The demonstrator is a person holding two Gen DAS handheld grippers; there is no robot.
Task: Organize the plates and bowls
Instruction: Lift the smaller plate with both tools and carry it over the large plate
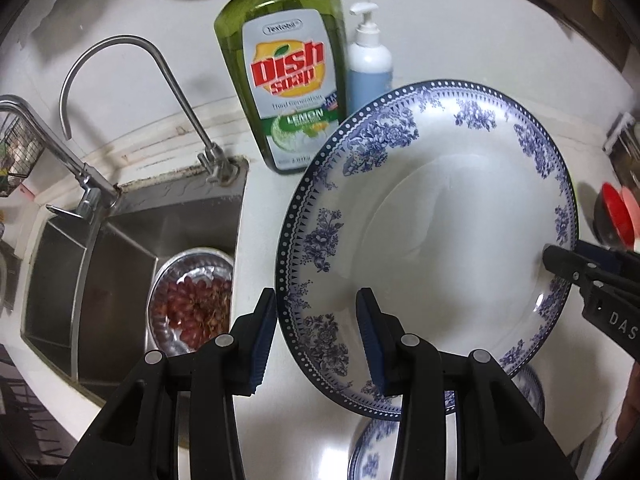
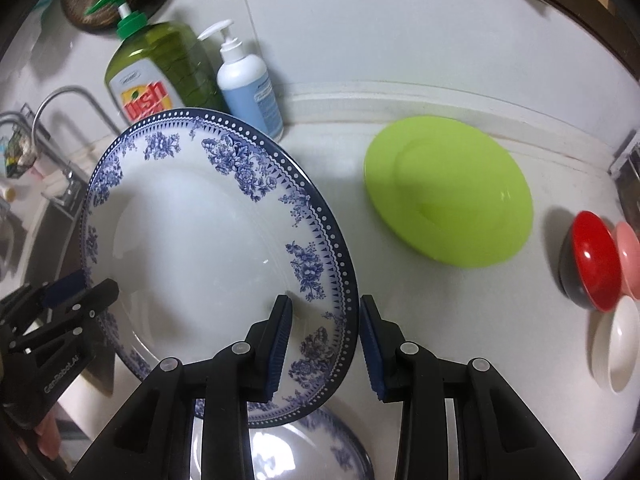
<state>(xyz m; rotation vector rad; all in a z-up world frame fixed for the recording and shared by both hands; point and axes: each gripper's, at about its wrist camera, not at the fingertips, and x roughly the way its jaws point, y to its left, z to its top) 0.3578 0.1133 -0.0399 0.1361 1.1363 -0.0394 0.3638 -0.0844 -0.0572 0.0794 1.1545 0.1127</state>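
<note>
The left gripper (image 1: pixel 316 336) straddles the near-left rim of a blue-and-white floral plate (image 1: pixel 440 232), one blue-padded finger under the rim and one over the plate's face; a gap shows at each pad, so whether it truly pinches the plate cannot be told. The right gripper (image 2: pixel 325 346) straddles the opposite rim the same way, its pads set on either side of the edge with space visible, and its grip is likewise unclear. The plate is tilted and raised above the white tabletop (image 2: pixel 400 320), and directly beneath both grippers lies a second floral plate (image 2: pixel 320 448). Ahead of the left gripper stands a green bottle (image 1: pixel 280 80) labelled "Dish Soap", "Third Generation" and "LEMON", with a white pump bottle (image 1: pixel 368 60) of blue liquid touching its right side. To the left gripper's left is a steel sink (image 1: pixel 100 272) holding a metal bowl of red grapes (image 1: pixel 196 300), behind it a curved faucet (image 1: pixel 132 92). Ahead and right of the right gripper sits a lime-green plate (image 2: pixel 452 192), and further right a red bowl (image 2: pixel 592 260), a pink bowl (image 2: pixel 630 260) and a white bowl (image 2: pixel 620 352) cluster together. The left gripper's body reads "GenRoboAI" in the right wrist view.
</note>
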